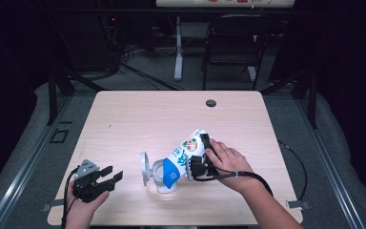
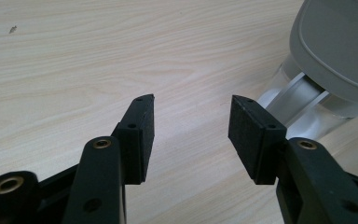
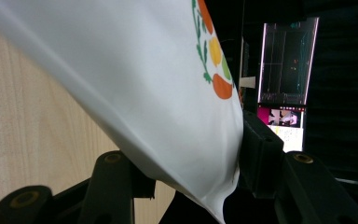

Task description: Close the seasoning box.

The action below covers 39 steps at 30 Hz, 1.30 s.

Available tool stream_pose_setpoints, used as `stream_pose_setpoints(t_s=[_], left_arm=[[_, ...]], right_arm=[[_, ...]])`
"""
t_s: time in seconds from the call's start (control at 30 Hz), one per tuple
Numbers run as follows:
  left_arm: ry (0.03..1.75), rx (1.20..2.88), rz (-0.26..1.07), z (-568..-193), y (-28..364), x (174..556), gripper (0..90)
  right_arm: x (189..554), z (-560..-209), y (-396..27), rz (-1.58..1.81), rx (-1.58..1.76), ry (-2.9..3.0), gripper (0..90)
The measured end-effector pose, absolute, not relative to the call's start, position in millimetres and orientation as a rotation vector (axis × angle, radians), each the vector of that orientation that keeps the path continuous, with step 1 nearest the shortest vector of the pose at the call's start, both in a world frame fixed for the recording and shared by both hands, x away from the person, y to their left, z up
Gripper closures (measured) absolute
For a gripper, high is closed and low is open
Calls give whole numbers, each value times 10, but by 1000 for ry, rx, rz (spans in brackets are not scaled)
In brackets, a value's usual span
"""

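High view. Pouch (image 1: 183, 157) near the middle of the bench (image 1: 124, 124), tilted, blue lower end down into a clear container (image 1: 164, 182); grey hinged lid (image 1: 145, 168) standing open just left of the container. Right gripper (image 1: 201, 160) clamped on the white upper half of the pouch, right hand (image 1: 228, 161) behind it. Left gripper (image 1: 109, 175) well left of the container, low over the bench, jaws apart and empty. Dark cable hole (image 1: 211, 103) far behind the pouch.

Left gripper view. Black pads (image 2: 142, 135) spread wide over bare wood; lid (image 2: 338, 46) and clear container wall (image 2: 303, 100) cropped at the upper right.

Right gripper view. White pouch film (image 3: 144, 93) with a fruit print pinched between the jaws; lit monitor (image 3: 286, 79) beyond.

Risks, as judged. Container unsteadied, left gripper being clear of it: likely to tip or slide under the weight of the leaning pouch. Thin film apt to slip or crease in the clamp, letting the spout end swing out and spill onto the bench.

Unclear. Pouch mouth and any contents hidden inside the container; fill level not readable; container base cut off in the left gripper view.
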<state>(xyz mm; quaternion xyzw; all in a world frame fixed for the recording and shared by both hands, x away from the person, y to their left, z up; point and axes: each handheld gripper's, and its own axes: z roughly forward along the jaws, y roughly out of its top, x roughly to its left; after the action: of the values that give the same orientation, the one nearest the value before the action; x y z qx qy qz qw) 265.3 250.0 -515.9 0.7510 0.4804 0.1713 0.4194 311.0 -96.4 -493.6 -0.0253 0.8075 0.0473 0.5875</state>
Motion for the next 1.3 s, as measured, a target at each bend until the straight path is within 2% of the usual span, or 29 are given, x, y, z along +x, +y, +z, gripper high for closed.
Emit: stream_pose_setpoints(t_s=[1.3], left_arm=[[1207, 1886, 431, -5161, 2501, 2654, 513]], right_arm=[[3088, -4921, -968, 94, -72, 1880, 547]])
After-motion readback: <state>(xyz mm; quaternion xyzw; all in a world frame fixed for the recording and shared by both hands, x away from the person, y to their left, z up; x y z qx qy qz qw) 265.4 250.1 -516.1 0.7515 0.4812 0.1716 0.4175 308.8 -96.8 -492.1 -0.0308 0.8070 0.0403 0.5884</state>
